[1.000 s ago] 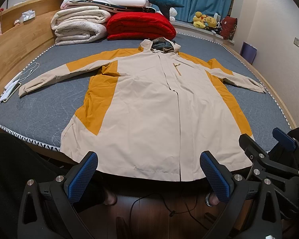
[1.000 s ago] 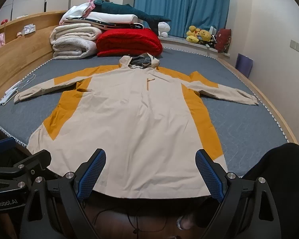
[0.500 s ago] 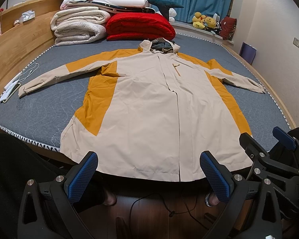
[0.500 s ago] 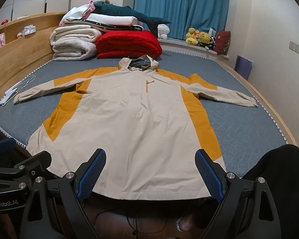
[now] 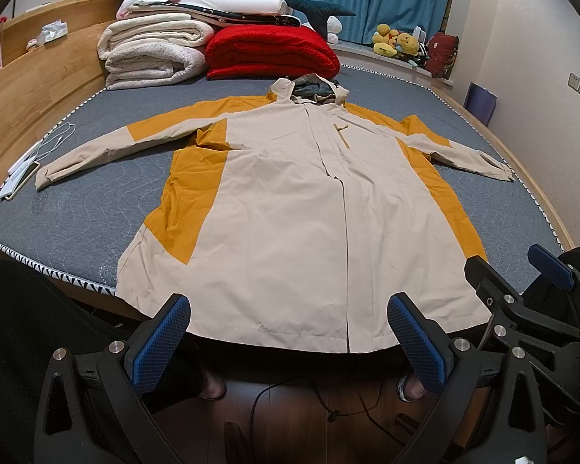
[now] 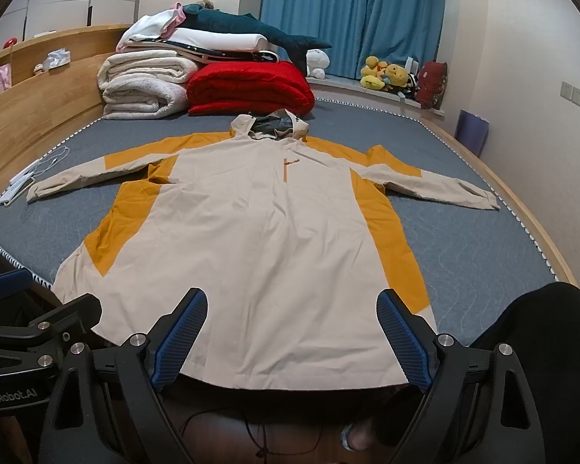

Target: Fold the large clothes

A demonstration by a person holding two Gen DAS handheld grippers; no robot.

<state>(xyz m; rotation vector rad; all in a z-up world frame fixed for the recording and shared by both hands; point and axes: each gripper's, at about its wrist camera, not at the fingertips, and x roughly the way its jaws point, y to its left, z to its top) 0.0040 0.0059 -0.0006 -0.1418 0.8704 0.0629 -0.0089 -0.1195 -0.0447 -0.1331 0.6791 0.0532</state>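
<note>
A long beige and mustard hooded jacket (image 5: 290,208) (image 6: 266,239) lies flat, front up, on a grey bed (image 5: 96,201) (image 6: 483,239), with both sleeves spread out sideways and its hem hanging over the near edge. My left gripper (image 5: 288,342) hovers open just in front of the hem, holding nothing. My right gripper (image 6: 292,338) is open too, near the hem, with nothing between its blue pads. The right gripper (image 5: 529,294) also shows at the right in the left wrist view, and the left gripper (image 6: 23,309) shows at the left in the right wrist view.
Folded white blankets (image 5: 150,54) and a red quilt (image 5: 270,52) are stacked at the head of the bed. A phone and white cable (image 5: 31,162) lie by the left sleeve cuff. A wooden headboard wall (image 5: 31,89) runs along the left. Feet and cables are on the floor below.
Both grippers have drifted very slightly; the right wrist view has risen a little. The jacket has not moved.
</note>
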